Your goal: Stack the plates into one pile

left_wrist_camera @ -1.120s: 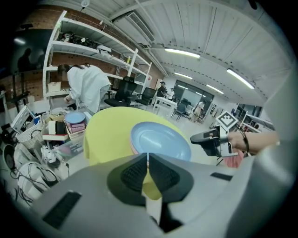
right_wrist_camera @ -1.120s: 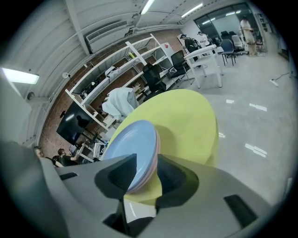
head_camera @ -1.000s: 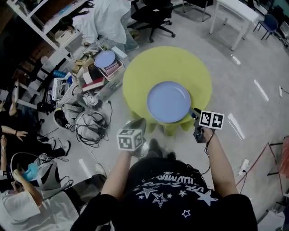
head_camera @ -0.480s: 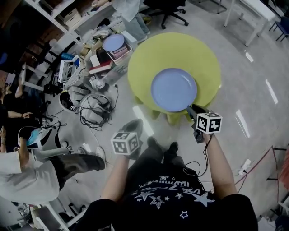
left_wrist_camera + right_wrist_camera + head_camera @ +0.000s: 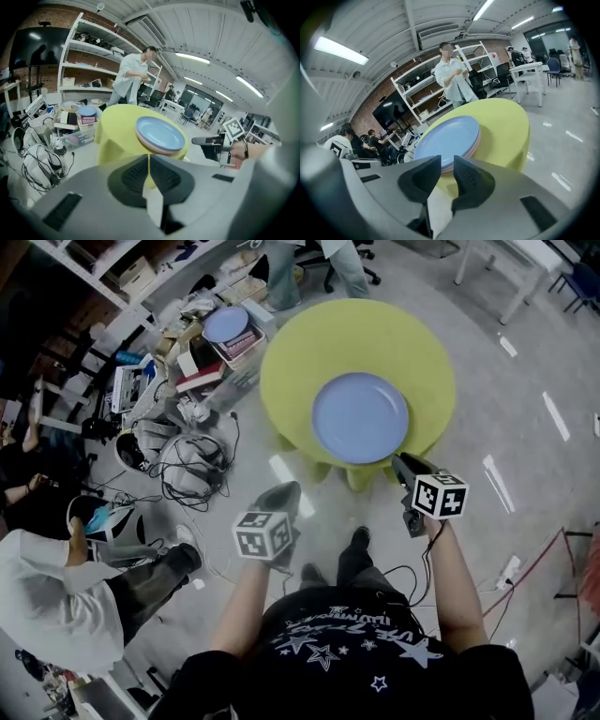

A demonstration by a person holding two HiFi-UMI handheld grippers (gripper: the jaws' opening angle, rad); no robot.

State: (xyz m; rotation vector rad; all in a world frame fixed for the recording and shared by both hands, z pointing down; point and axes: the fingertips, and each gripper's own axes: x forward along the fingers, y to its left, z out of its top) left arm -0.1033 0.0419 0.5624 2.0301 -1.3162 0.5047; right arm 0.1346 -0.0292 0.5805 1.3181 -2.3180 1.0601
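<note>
A pile of plates [image 5: 360, 416], light blue on top with a pink rim showing beneath, lies on the round yellow table [image 5: 300, 343]. Both grippers hang in front of the table's near edge, apart from the pile. My left gripper [image 5: 279, 498] is low on the left, jaws shut and empty; its own view shows the plates [image 5: 159, 133] ahead over its closed gripper [image 5: 149, 161]. My right gripper [image 5: 405, 465] points at the table's near right edge. Its jaws are closing with a narrow gap and nothing between them [image 5: 447, 171]; the plates [image 5: 447, 136] lie just beyond.
Boxes, books and tangled cables [image 5: 187, 465] litter the floor left of the table, with another blue plate [image 5: 227, 324] on a stack there. A person in a white shirt [image 5: 452, 77] stands behind the table. Another person [image 5: 56, 606] is at lower left. A white table [image 5: 506, 268] stands far right.
Both grippers have stayed in front of the table with little movement. A person in white has walked in at the lower left. The person behind the table has shifted.
</note>
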